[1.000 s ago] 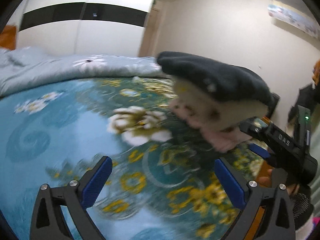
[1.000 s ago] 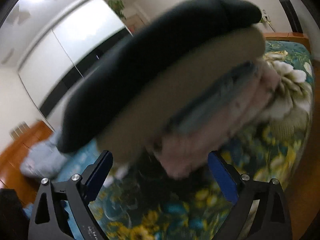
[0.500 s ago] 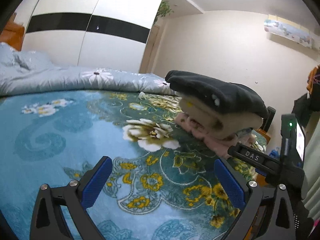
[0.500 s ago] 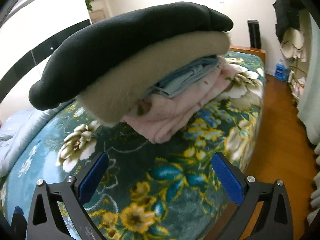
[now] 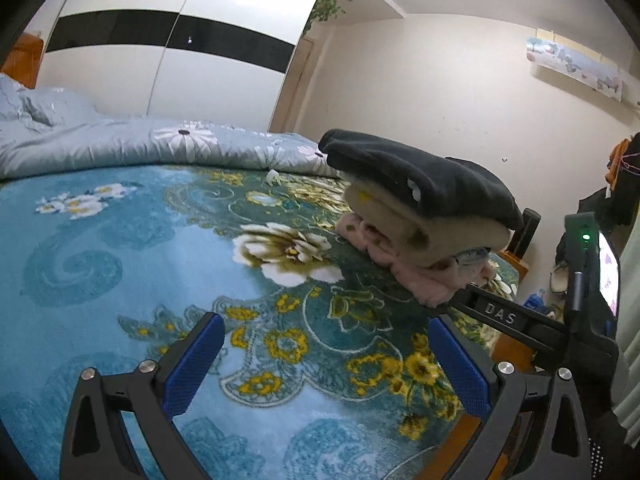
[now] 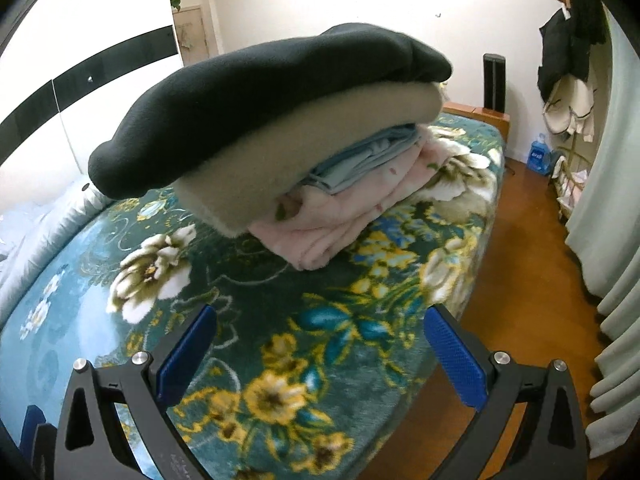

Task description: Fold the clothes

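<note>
A stack of folded clothes rests on the bed: a dark fleece garment [image 6: 272, 92] on top, a cream one [image 6: 304, 148] under it, a light blue one [image 6: 360, 160], and a pink one [image 6: 332, 224] at the bottom. The stack also shows in the left wrist view [image 5: 424, 200] near the bed's far right corner. My left gripper [image 5: 324, 364] is open and empty above the bedspread. My right gripper [image 6: 320, 356] is open and empty, a short way back from the stack.
The floral teal bedspread [image 5: 120, 260] covers the bed. A grey quilt [image 5: 120, 144] lies along the far side. A white wardrobe [image 5: 180, 60] stands behind. The bed edge and wooden floor [image 6: 532, 280] are to the right, with curtains [image 6: 616, 208] and hanging clothes [image 6: 568, 48].
Both grippers have drawn back from the stack, which now rests on the bed and looks smaller in both views. The jaws stay open.
</note>
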